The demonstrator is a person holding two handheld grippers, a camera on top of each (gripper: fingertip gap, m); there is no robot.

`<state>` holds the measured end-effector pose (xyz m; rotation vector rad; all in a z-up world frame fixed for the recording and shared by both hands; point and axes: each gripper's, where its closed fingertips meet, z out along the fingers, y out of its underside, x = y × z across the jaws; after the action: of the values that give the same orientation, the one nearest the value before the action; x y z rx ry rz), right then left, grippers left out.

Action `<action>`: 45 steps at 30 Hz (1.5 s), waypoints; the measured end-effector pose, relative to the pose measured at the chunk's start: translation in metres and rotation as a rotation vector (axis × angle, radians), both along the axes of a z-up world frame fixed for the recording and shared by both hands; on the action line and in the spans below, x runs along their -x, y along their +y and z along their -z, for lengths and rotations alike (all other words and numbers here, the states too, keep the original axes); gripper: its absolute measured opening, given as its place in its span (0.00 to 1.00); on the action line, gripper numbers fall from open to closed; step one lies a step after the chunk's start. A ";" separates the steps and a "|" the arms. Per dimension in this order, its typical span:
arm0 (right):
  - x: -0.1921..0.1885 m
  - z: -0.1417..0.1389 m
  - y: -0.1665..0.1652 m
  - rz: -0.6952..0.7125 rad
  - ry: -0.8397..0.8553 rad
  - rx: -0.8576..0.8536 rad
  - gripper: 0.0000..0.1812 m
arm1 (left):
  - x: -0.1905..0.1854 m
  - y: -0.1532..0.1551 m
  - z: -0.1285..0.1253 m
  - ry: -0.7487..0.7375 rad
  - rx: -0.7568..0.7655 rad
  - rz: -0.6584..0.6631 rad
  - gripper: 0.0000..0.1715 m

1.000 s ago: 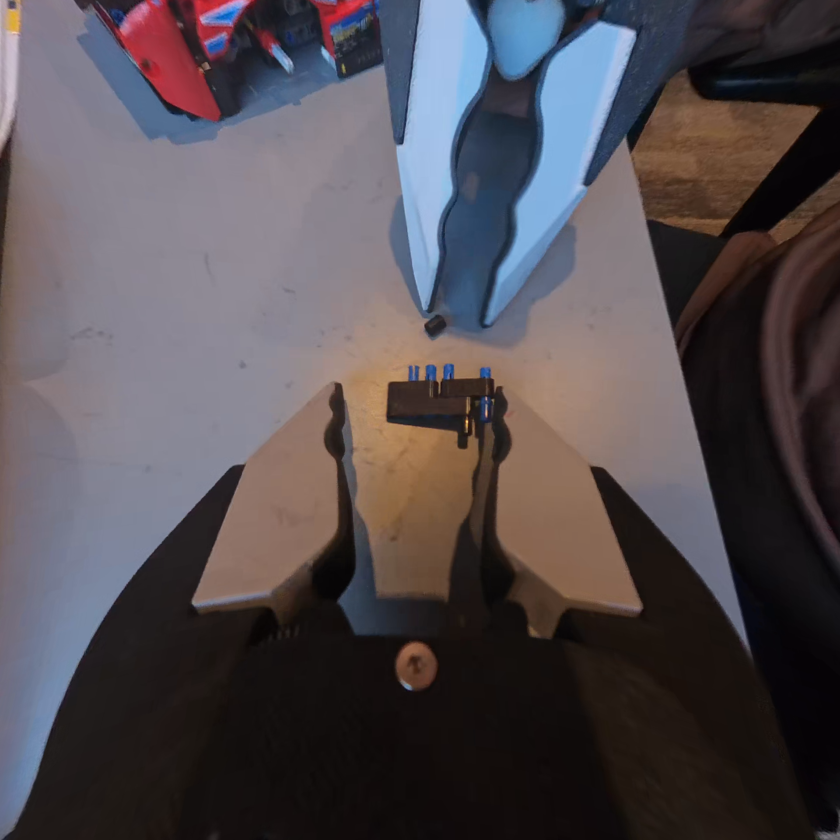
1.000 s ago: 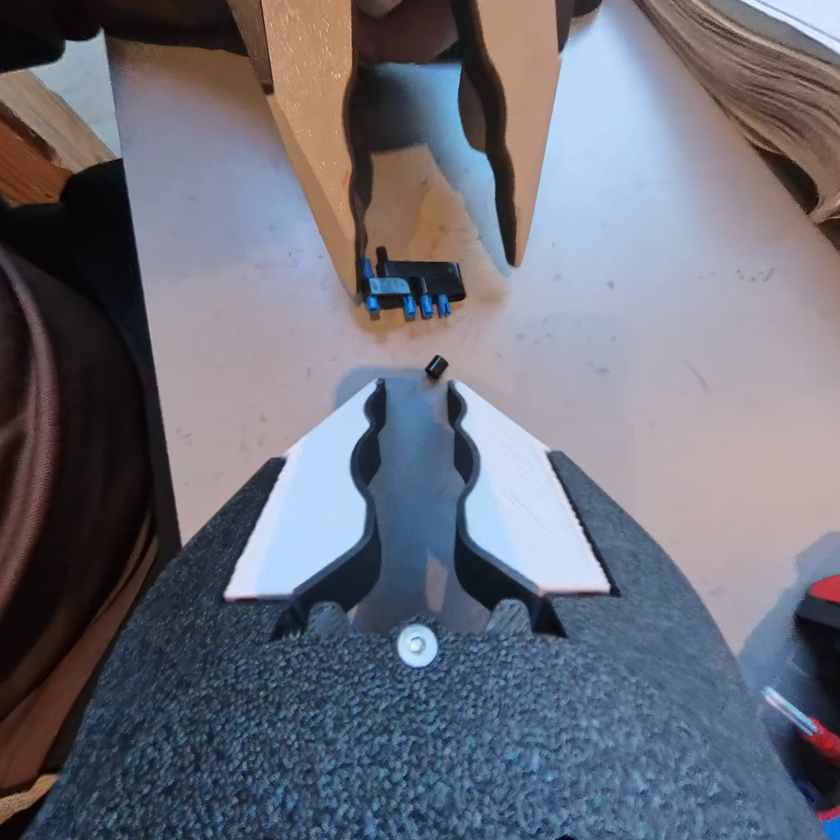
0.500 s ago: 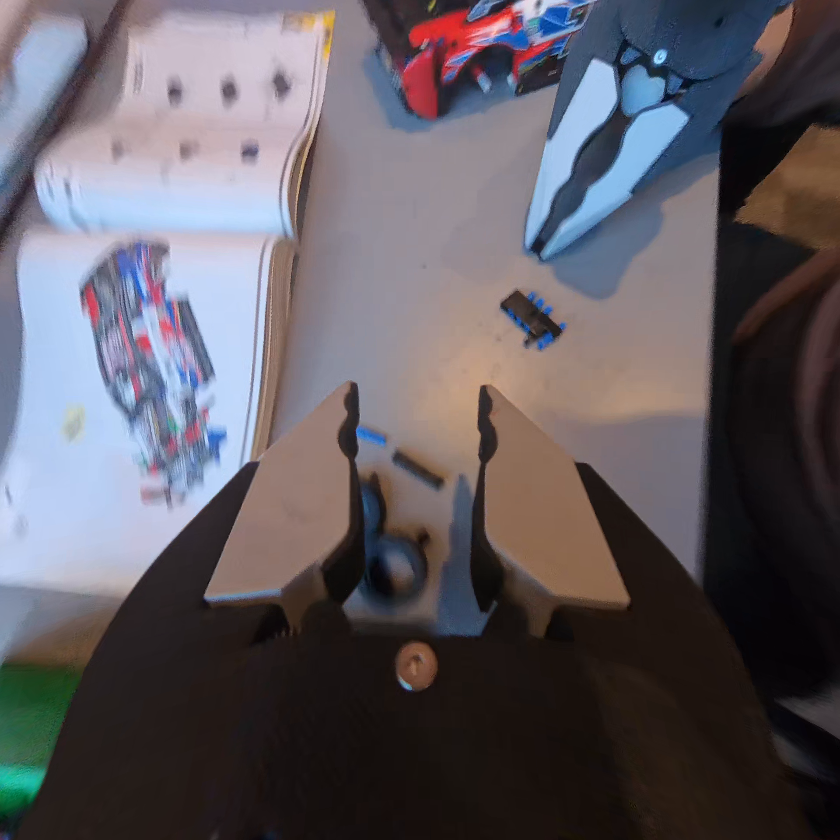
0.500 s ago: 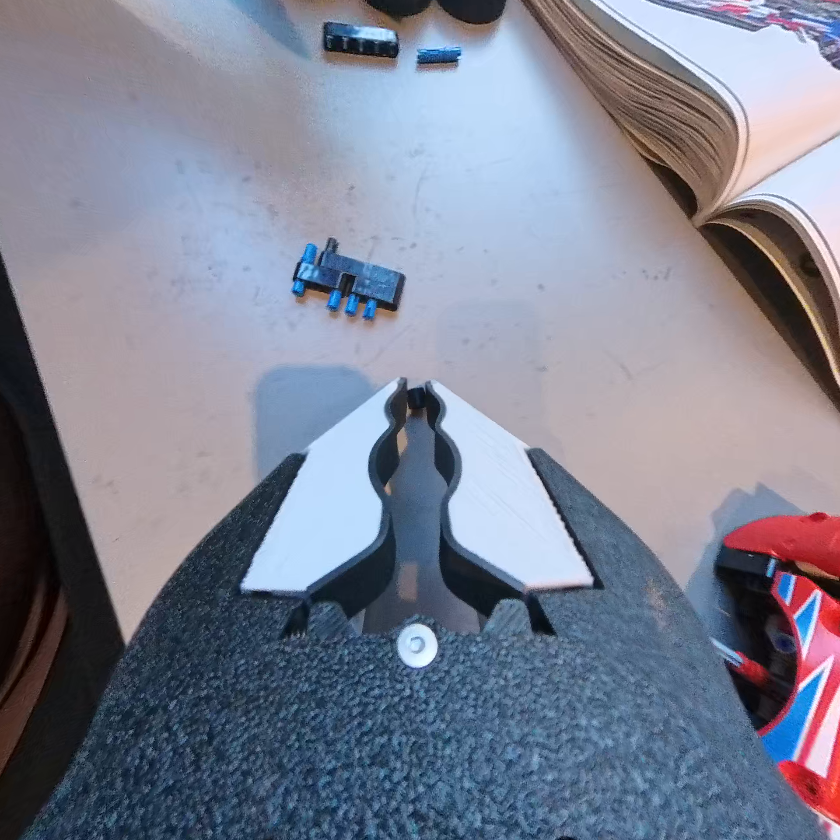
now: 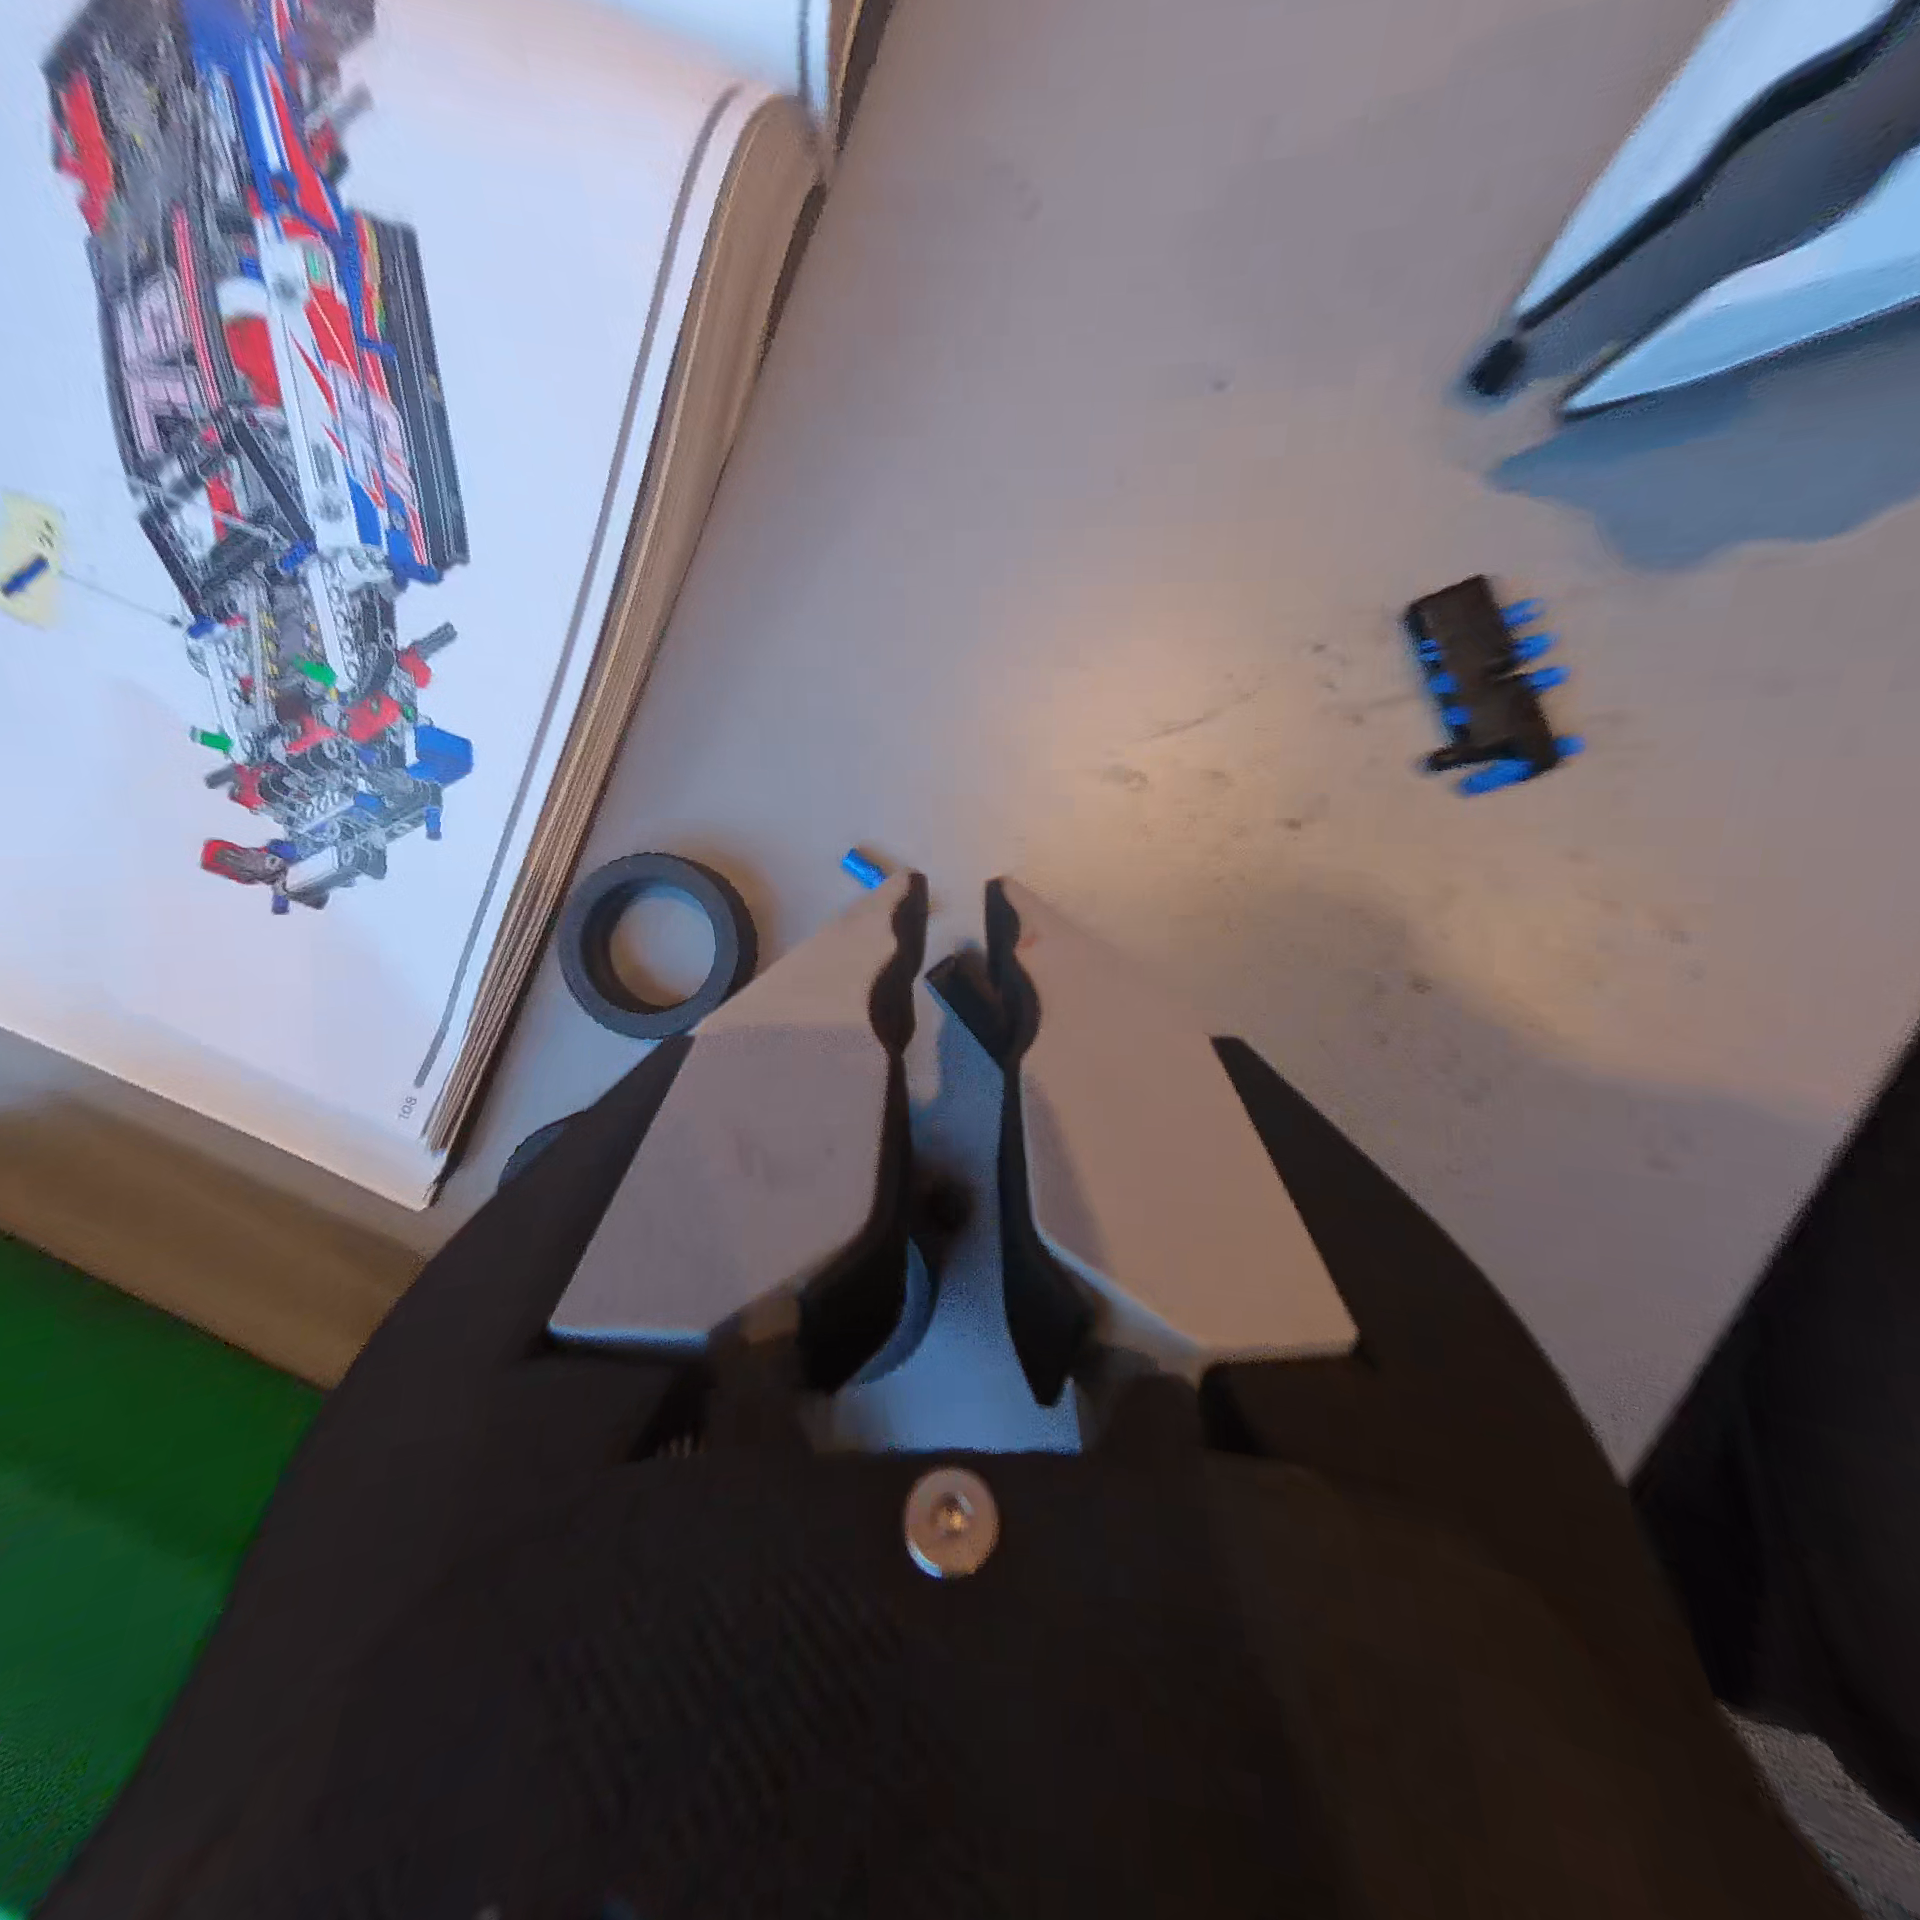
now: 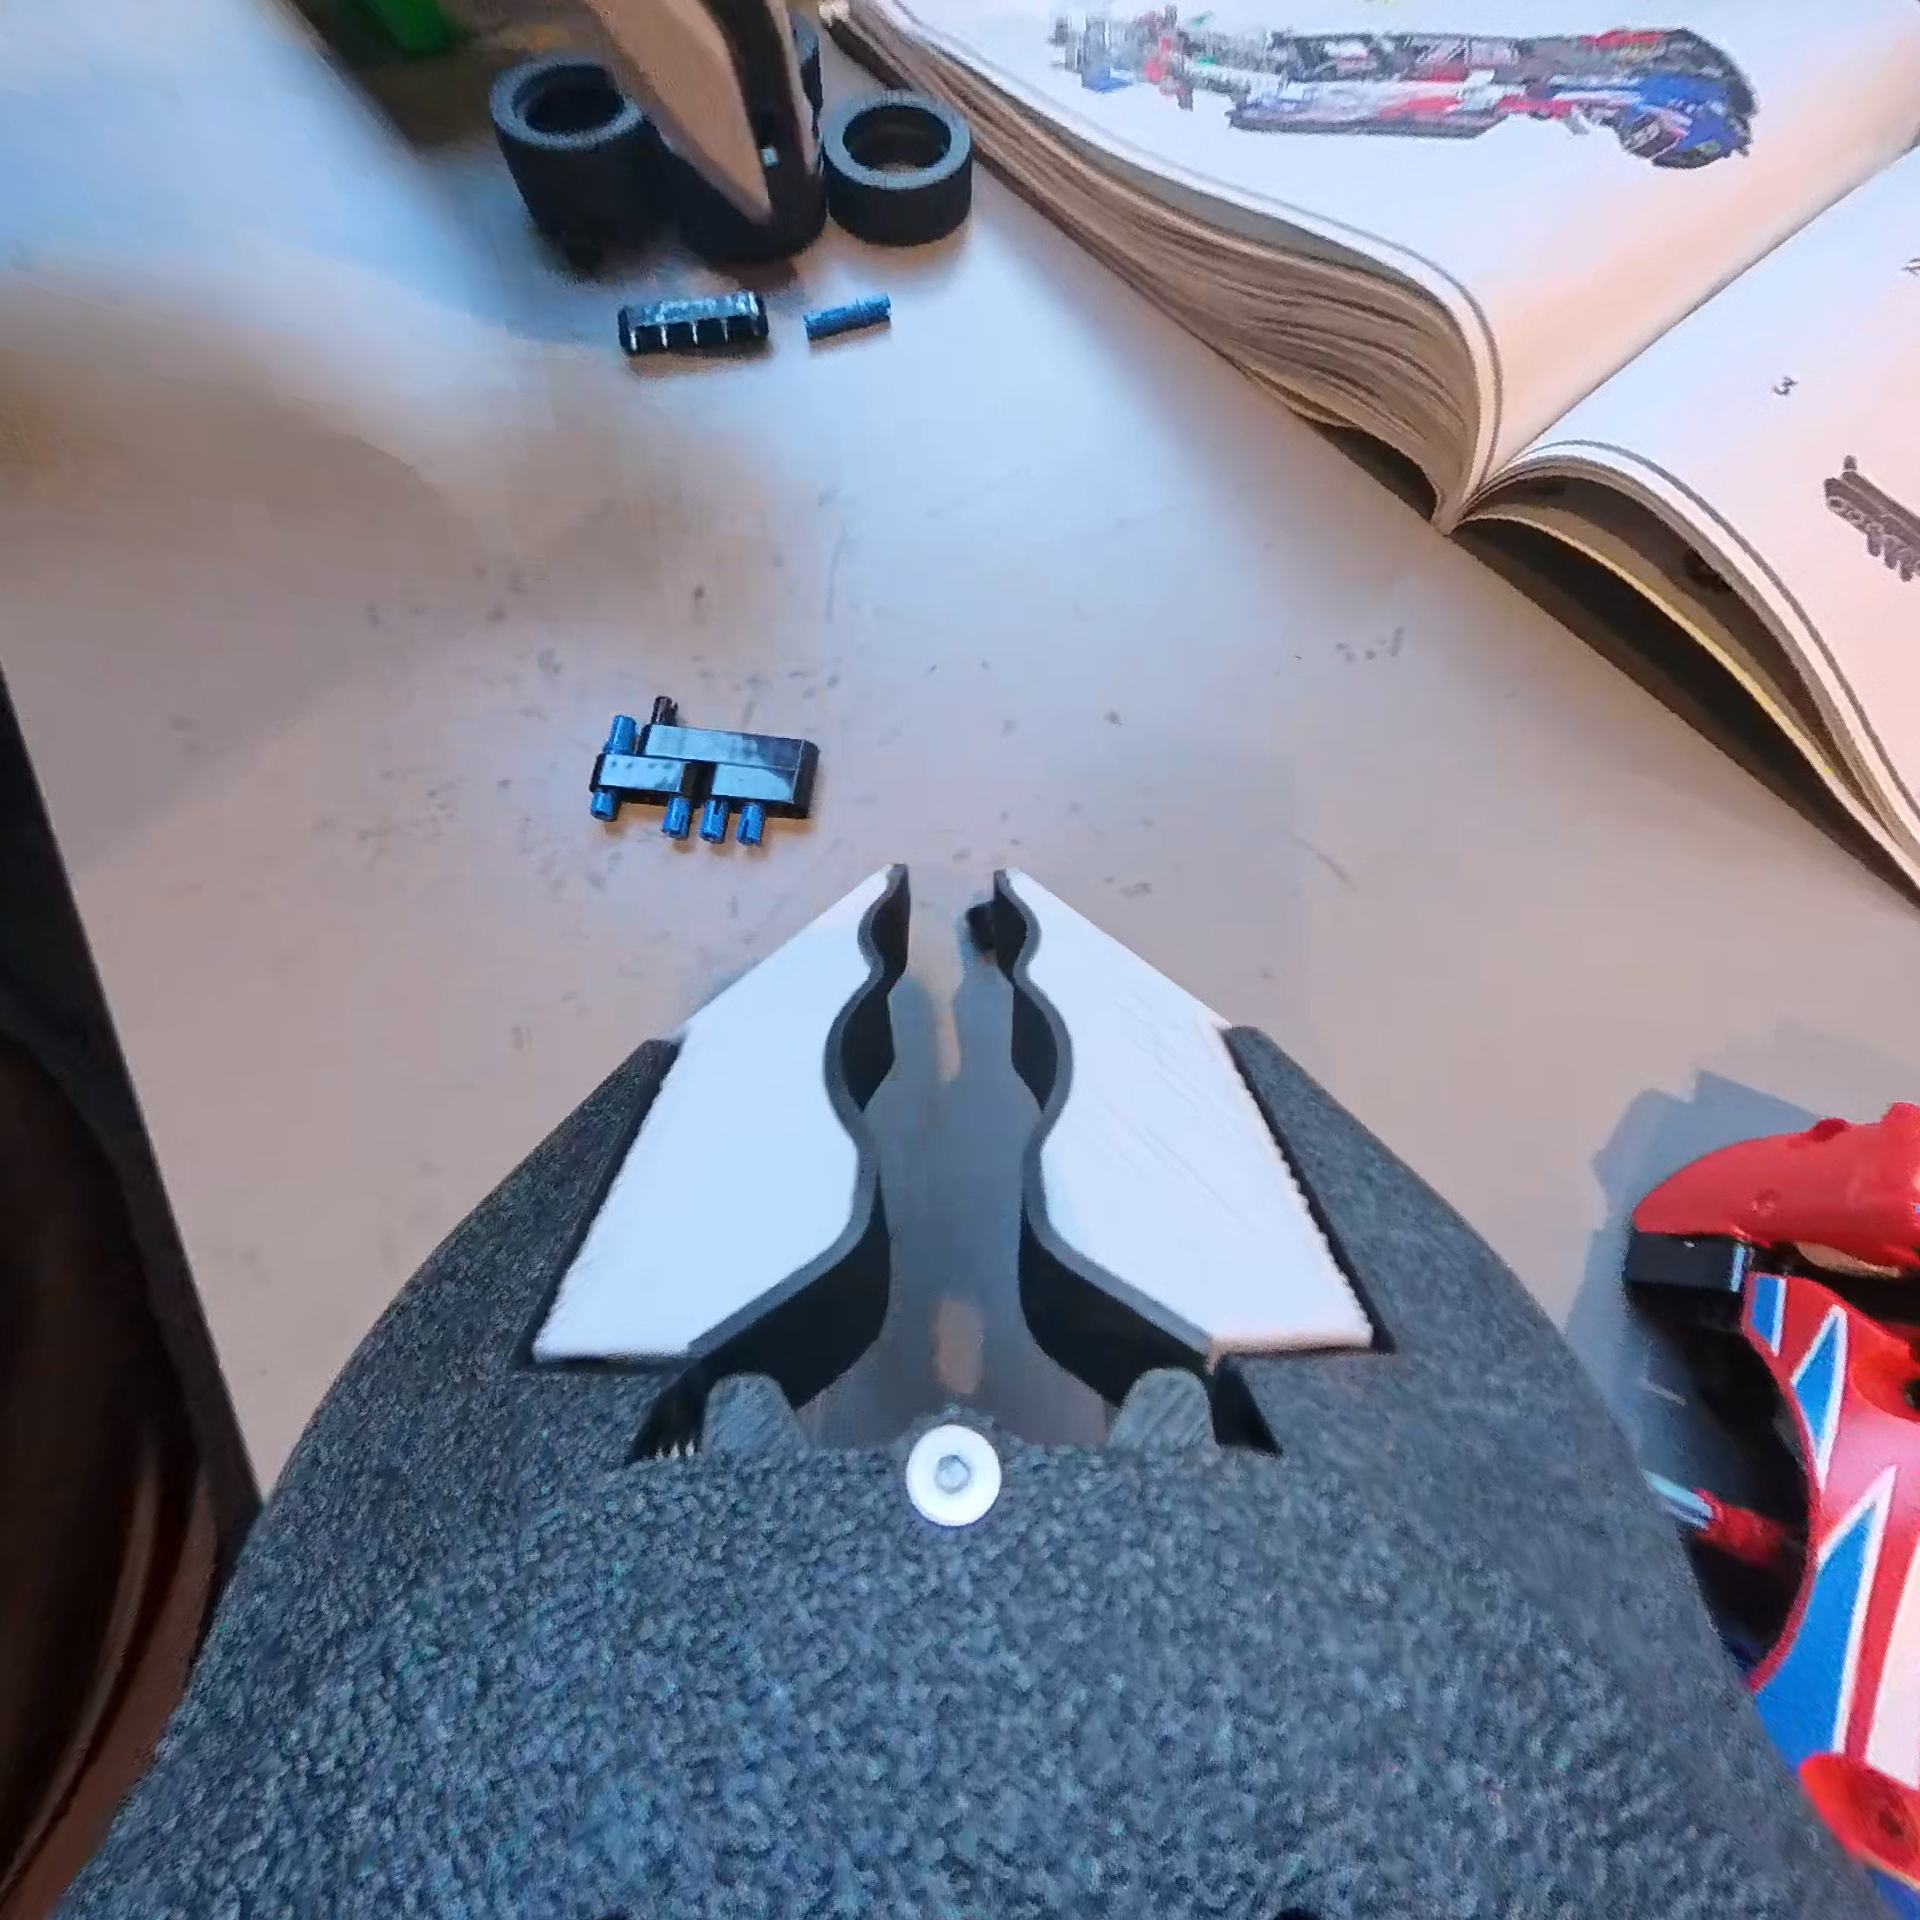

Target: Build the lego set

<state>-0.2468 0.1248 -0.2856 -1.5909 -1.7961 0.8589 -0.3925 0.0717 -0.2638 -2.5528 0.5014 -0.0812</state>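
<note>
Now | black beam assembly (image 6: pixel 707 774), blue pins, flat | left jaws slightly parted | right jaws slightly parted

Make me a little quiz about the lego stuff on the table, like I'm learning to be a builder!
1. True or false: the black piece with blue pins lies on the table, with no jaws around it.
2. What colour is most of the car model at the edge of the right wrist view? A green, B red, C yellow.
3. Fill in the word: the instruction book lies ____, so its pictures show.

Key: 1 true. 2 B. 3 open.
</note>
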 end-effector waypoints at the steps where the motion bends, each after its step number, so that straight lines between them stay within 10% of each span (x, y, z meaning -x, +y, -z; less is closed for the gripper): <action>1: -0.001 -0.003 0.001 0.005 0.013 0.001 0.09 | 0.003 0.002 0.007 0.008 0.012 -0.017 0.05; 9: -0.022 -0.048 0.023 0.097 0.200 0.029 0.09 | 0.013 0.010 0.036 0.074 0.081 -0.079 0.16; 23: -0.033 -0.056 0.008 0.081 0.286 0.074 0.07 | -0.019 0.025 0.037 -0.007 0.032 0.076 0.01; 34: -0.021 -0.035 0.003 -0.031 0.230 -0.009 0.08 | -0.110 0.045 -0.022 -0.104 -0.366 0.457 0.01; 45: -0.034 -0.030 0.000 -0.092 0.181 0.104 0.08 | -0.174 0.028 -0.005 -0.057 -0.396 0.674 0.01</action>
<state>-0.2130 0.1246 -0.2557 -1.4509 -1.7311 1.1182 -0.2182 0.1000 -0.2588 -1.9031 1.2029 -0.2642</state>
